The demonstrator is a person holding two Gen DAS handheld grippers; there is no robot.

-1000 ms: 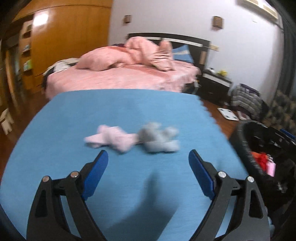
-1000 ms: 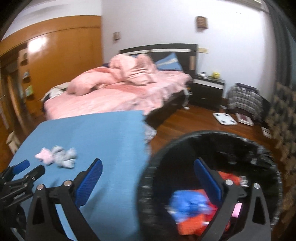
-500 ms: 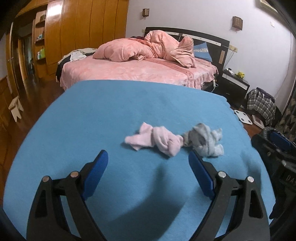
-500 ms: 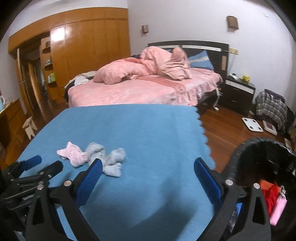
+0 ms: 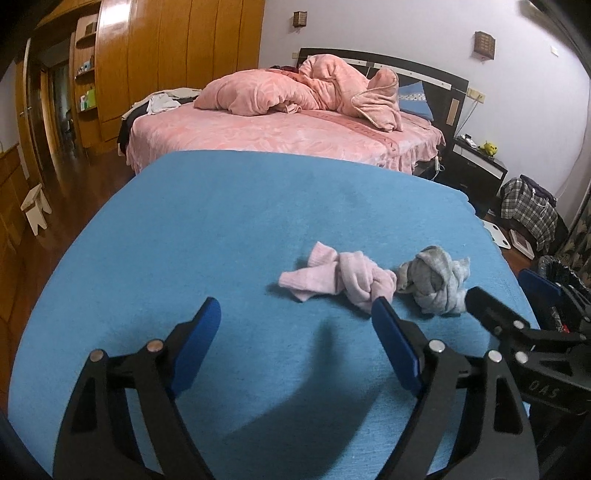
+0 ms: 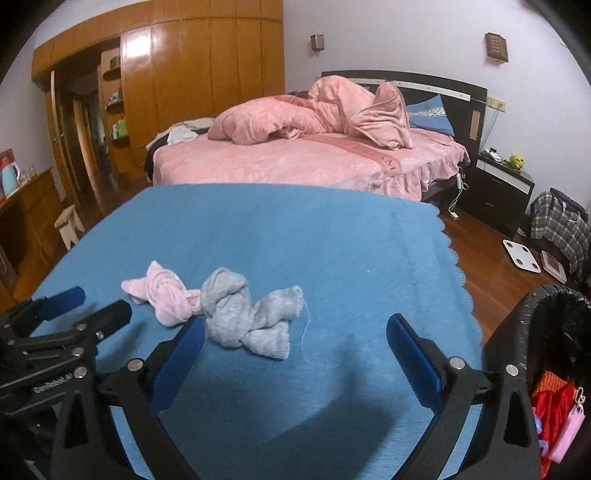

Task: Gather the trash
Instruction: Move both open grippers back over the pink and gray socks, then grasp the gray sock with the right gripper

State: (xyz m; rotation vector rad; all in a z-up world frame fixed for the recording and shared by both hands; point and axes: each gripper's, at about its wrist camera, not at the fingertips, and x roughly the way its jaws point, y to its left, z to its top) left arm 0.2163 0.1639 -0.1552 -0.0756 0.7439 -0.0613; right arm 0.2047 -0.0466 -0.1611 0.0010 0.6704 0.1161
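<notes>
Blue mat [image 5: 221,229]: one pink sock [image 5: 343,278], one grey sock [image 5: 436,280].

Bedroom w/ pale walls [image 6: 406,33] and a glossy wood floor [image 6: 480,240]; a bed [image 6: 295,166] w/ pink cover and heaped pink duvet [image 6: 314,110] is sitting behind the blue-covered surface [image 6: 295,236]. Tall wooden wardrobe [image 6: 207,74] is reflecting room light at left, a dark nightstand [image 6: 502,184] is standing right of the bed, and a white scale [image 6: 521,254] is lying on the floor.

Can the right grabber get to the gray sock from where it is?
Probably yes. The right gripper is open and empty, and the gray sock lies just ahead near its left finger on the blue mat. Nothing blocks it, though the pink sock touches it.
</notes>
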